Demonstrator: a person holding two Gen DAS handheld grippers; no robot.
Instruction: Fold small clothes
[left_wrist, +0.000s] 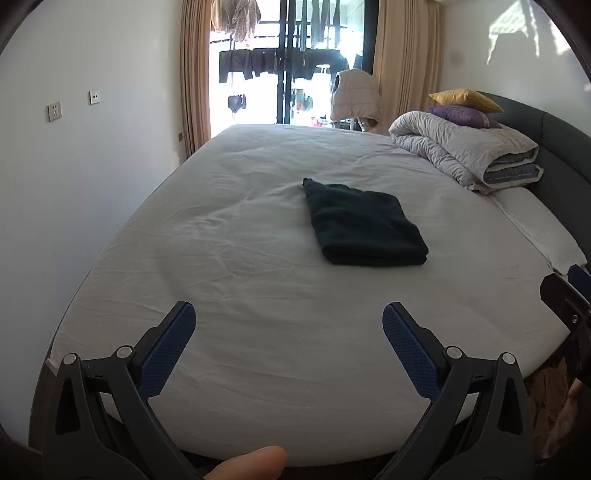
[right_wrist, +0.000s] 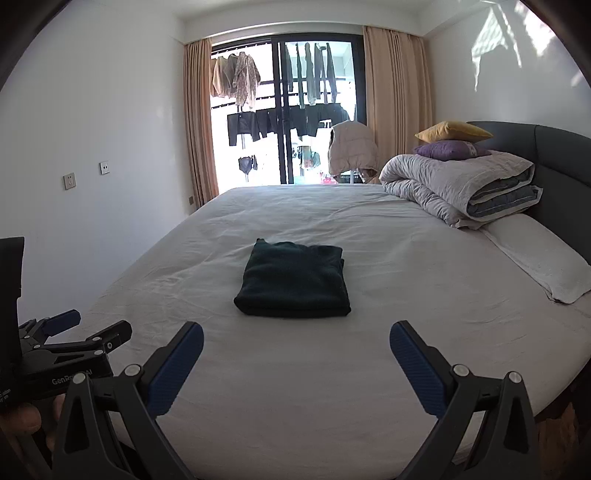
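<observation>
a dark folded garment (right_wrist: 292, 280) lies mid-bed (right_wrist: 258, 406), its layers hard to make out. left gripper (left_wrist: 288, 325) and right gripper (right_wrist: 295, 341) both gape wide, empty, their bases cut off.

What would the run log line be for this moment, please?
stage: fold looks done | dark garment: folded, flat on bed | left gripper: jaws open, empty | right gripper: jaws open, empty
</observation>
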